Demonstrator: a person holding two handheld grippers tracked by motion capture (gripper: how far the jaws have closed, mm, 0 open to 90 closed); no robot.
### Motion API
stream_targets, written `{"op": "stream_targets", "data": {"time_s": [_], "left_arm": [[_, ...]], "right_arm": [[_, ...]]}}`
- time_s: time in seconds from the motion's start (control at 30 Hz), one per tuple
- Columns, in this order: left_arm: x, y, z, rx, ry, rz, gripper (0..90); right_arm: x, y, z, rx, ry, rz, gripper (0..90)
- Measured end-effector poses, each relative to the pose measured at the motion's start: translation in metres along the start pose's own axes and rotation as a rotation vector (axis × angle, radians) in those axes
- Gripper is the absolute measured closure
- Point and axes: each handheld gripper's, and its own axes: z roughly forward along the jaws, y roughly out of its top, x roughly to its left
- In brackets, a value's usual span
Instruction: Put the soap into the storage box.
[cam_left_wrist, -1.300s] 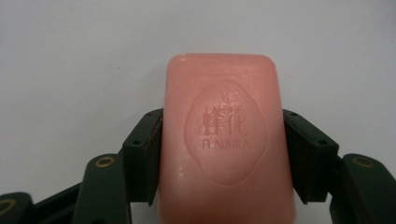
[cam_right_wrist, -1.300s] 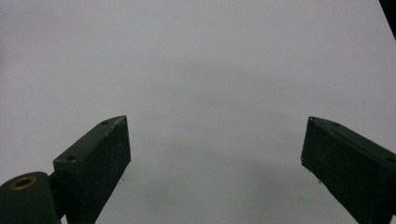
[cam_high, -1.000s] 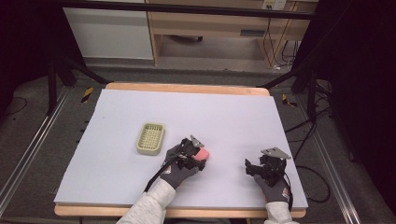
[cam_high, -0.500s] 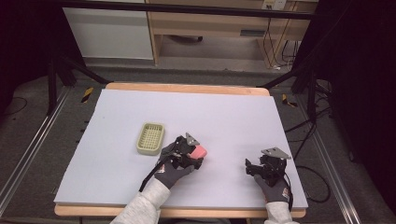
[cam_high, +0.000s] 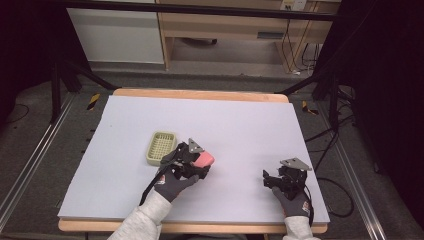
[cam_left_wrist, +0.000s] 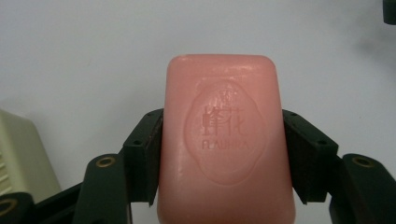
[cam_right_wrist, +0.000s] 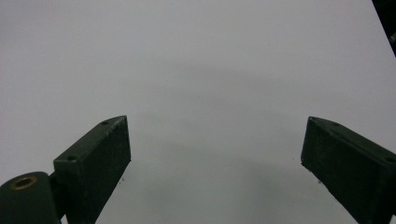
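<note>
A pink bar of soap (cam_high: 205, 159) (cam_left_wrist: 226, 140) with an embossed oval stamp is held above the white table (cam_high: 240, 125). My left gripper (cam_high: 200, 162) (cam_left_wrist: 223, 158) is shut on it, one jaw pressing each long side. A pale green slotted soap dish (cam_high: 161, 147) sits just left of that hand, and its corner (cam_left_wrist: 21, 154) shows at the left edge of the left gripper view. My right gripper (cam_high: 272, 179) (cam_right_wrist: 215, 158) rests at the front right of the table, open, with bare table between its jaws.
The table's wooden front edge (cam_high: 200, 227) runs just below both hands. Cables (cam_high: 320, 135) hang off the right side. A cabinet and wooden shelf (cam_high: 225, 30) stand beyond the far edge.
My left gripper has carried the soap a little to the left and away from the front edge, closer to the soap dish. The right gripper has stayed still.
</note>
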Motion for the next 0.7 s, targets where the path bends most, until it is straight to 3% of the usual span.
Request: {"op": "stream_targets", "data": {"time_s": [0.5, 0.7], "left_arm": [[0.02, -0.015, -0.025, -0.025, 0.009, -0.031, 37.1], [0.03, -0.021, -0.034, -0.041, 0.035, -0.058, 37.1]], "right_arm": [[0.0, 0.0, 0.0, 0.0, -0.003, -0.001, 8.5], [0.0, 0.0, 0.0, -0.003, -0.005, -0.003, 8.5]]}}
